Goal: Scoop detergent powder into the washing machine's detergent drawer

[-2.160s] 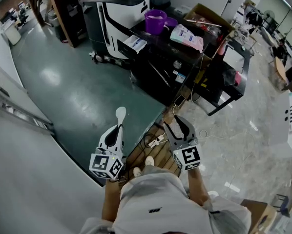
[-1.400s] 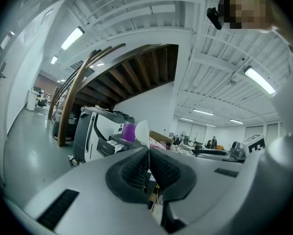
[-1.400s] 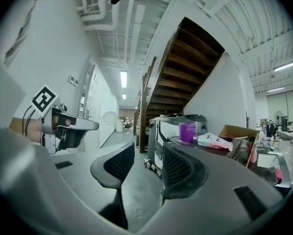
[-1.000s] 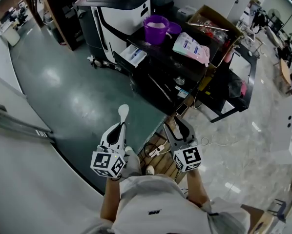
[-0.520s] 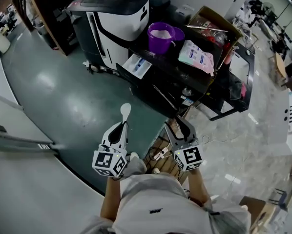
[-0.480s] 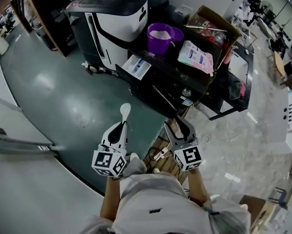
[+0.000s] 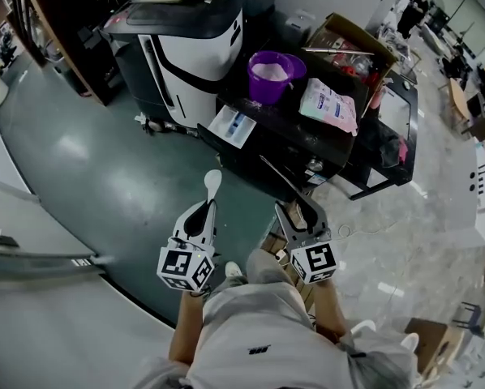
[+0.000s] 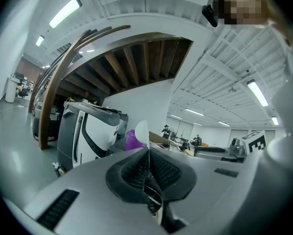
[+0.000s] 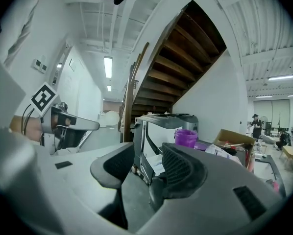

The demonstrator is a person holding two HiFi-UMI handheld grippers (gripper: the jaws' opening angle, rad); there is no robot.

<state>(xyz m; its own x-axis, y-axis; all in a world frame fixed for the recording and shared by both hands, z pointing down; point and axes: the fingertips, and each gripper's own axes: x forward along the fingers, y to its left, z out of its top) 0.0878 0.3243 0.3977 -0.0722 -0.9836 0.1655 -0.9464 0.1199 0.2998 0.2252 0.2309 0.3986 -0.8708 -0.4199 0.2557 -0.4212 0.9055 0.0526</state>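
Two grippers: held low in front of the person, side by side over the floor, both aimed toward the washing machine (image 7: pixel 190 47) and well apart from it
Left gripper (image 7: pixel 206 209): jaws pressed together on the thin handle of a white spoon (image 7: pixel 213 183); the left gripper view shows the dark ribbed pads meeting with the handle between them
Spoon: bowl sticks out past the fingertips, over the green floor (image 7: pixel 105 168); whether it carries any powder cannot be told
Right gripper (image 7: pixel 295 209): jaws stand wide apart with nothing between them; the machine shows through the gap in the right gripper view
Washing machine: white body with black panels and a dark top, standing on the green floor just left of the black table (image 7: pixel 299 132)
Detergent drawer (image 7: pixel 232 126): pulled out from the machine's front, white with a blue part inside, well apart from the spoon
Purple bucket (image 7: pixel 268 75): on the table just beside the machine, pale powder inside
Detergent bag (image 7: pixel 329 105): lying flat on the table, right of the bucket
Cardboard box (image 7: pixel 348 39): open, behind the bag
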